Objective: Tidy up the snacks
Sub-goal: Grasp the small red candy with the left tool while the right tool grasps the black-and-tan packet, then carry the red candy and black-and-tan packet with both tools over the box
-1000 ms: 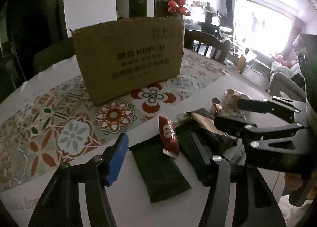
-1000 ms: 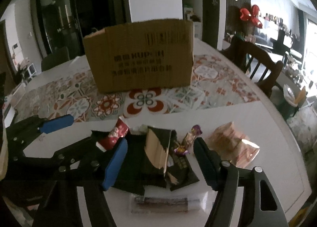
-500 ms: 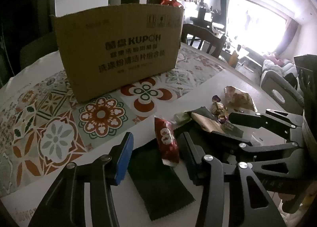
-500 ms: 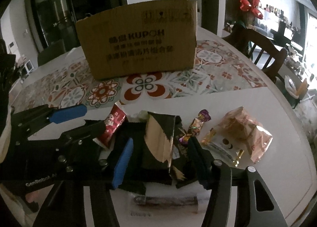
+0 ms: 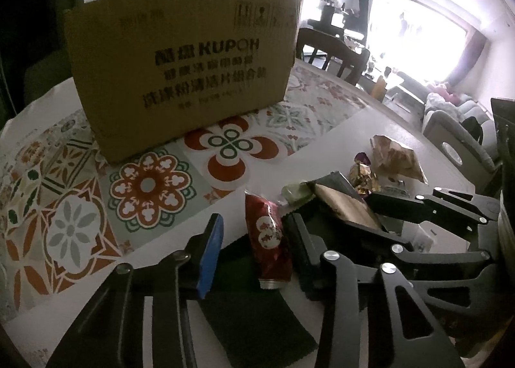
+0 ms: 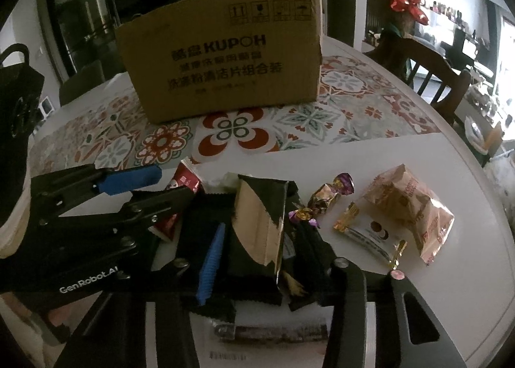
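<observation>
The left gripper (image 5: 254, 250) is spread, its fingers on either side of a red snack packet (image 5: 268, 239) that lies on a dark green wrapper (image 5: 257, 319); neither pad clearly touches the packet. Its black body reads "GenRobot.AI" in the right wrist view. The right gripper (image 6: 260, 258) is also spread, straddling a black-and-gold snack bag (image 6: 260, 223) standing up from the pile, with a gap showing on each side.

Just right of that bag lie two twisted foil candies (image 6: 325, 199), gold with purple ends. Beyond them, toward the right edge of the worktop (image 6: 418, 319), are a flat white sachet with gold ends (image 6: 367, 236) and a crinkled pink-tan biscuit bag (image 6: 415, 207) whose print is too small to read. A pale green sweet (image 5: 294, 192) sits at the far side of the pile. At the near edge, under the right gripper, lies one clear-wrapped dark bar (image 6: 267, 332) with a barcode.

Farther back, on a patterned tile-print mat (image 6: 338, 117), stands one cardboard box (image 6: 222, 59) printed "KUPOH" with lines of Chinese characters and four handling symbols. What it holds cannot be seen. A red bow (image 6: 407, 4) shows behind it.
</observation>
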`<state>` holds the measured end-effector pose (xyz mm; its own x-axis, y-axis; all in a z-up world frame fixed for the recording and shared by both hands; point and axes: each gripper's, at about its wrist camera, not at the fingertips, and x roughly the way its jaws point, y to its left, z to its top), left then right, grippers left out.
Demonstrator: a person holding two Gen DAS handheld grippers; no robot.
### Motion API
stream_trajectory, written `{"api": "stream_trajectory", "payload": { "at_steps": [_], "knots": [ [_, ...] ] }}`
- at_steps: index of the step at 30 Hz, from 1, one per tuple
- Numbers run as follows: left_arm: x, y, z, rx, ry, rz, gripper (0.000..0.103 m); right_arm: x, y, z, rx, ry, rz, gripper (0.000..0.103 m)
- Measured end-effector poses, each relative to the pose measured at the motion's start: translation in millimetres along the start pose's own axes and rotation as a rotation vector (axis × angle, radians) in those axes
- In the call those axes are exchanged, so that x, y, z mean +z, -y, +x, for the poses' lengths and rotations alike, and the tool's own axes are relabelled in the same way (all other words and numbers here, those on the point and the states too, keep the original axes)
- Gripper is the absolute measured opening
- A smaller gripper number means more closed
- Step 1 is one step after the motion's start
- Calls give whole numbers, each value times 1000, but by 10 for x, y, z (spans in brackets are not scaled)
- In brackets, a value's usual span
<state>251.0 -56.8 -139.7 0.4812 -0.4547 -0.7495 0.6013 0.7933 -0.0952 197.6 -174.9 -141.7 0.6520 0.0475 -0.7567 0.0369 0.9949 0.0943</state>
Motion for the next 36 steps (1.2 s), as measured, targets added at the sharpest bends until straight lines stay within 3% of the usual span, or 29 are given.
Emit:
{"api": "stream_trajectory", "payload": {
  "at_steps": [6,15,36],
  "knots": [
    [-2,12,23,-13,-8,-11,28,-5,-21,4,-6,6,-18,33],
    [19,46,-29,-10,3,-43,21,5,29,-30,17,19,14,33],
    [136,137,-540,52,106,-82,21,139,47,-393,72,127,31,33]
  ]
}}
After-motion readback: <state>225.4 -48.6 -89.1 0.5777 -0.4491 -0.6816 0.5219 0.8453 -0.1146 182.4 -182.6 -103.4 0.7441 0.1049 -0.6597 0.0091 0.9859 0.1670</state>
